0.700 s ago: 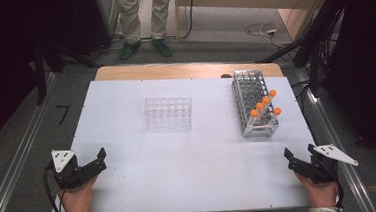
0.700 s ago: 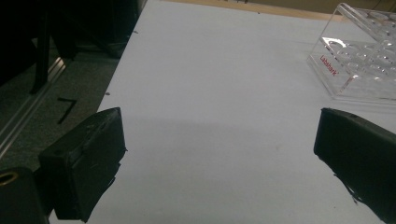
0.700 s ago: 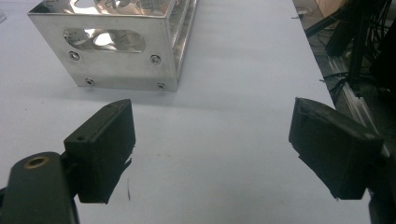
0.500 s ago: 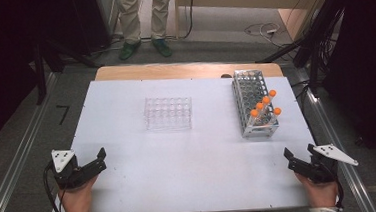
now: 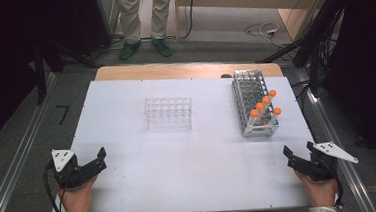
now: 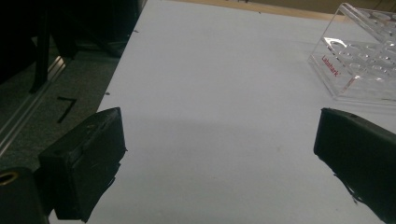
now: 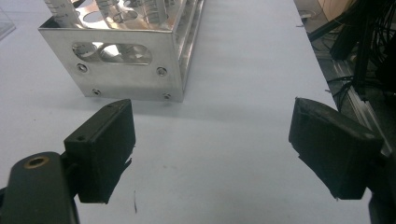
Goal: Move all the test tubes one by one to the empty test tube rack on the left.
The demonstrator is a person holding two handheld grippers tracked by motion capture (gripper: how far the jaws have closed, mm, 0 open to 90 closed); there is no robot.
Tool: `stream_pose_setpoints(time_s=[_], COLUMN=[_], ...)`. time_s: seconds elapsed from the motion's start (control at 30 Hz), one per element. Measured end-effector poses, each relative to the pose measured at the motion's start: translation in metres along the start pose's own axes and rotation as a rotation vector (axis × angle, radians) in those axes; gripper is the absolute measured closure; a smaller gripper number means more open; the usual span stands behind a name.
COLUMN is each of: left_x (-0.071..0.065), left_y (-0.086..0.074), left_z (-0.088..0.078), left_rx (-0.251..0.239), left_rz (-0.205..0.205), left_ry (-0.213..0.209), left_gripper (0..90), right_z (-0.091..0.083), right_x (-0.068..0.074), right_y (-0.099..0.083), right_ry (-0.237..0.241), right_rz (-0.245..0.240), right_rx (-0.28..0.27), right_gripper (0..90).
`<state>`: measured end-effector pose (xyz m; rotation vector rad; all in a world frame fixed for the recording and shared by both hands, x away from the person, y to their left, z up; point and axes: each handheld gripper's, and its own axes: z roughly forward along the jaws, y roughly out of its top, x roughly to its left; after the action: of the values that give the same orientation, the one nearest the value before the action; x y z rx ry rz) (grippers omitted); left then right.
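Two grippers rest at the near corners of the white bench, both with jaws apart and nothing between them. Left gripper sits at the near left edge, aimed toward the clear plastic rack, which stands mid-bench, well apart from it. Right gripper sits at the near right edge, near the metal tube rack holding orange-capped tubes at its near end. A person's legs stand beyond the far edge.
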<state>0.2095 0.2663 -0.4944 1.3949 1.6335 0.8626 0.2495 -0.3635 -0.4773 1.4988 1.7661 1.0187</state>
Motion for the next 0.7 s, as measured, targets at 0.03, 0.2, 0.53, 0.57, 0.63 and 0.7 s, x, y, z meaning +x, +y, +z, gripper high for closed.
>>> stream_pose_setpoints(time_s=[0.03, 0.2, 0.53, 0.57, 0.63, 0.7], left_x=[0.0, -0.002, -0.002, -0.002, -0.002, -0.002], left_y=[0.0, 0.0, 0.0, 0.0, 0.0, 0.0], left_z=[0.0, 0.001, 0.001, 0.001, 0.002, 0.003], left_rx=[0.0, 0.005, 0.007, 0.007, 0.007, 0.016], left_rz=[0.0, 0.008, 0.011, 0.011, 0.005, -0.02], left_ry=[0.0, -0.005, -0.006, -0.006, -0.013, -0.028], left_gripper=[2.2, 2.2, 2.2, 2.2, 2.2, 2.2], right_z=[0.0, 0.004, 0.016, 0.016, 0.018, 0.019], right_x=[0.0, 0.003, 0.01, 0.011, 0.012, 0.013], right_y=[0.0, 0.003, 0.019, 0.02, 0.024, 0.025], right_ry=[0.0, 0.013, 0.051, 0.055, 0.063, 0.065], right_rz=[0.0, -0.01, 0.002, 0.006, 0.008, 0.008], right_rx=[0.0, -0.001, -0.02, -0.022, -0.027, -0.028], right_gripper=[13.1, 13.1, 15.2, 15.5, 16.6, 17.1])
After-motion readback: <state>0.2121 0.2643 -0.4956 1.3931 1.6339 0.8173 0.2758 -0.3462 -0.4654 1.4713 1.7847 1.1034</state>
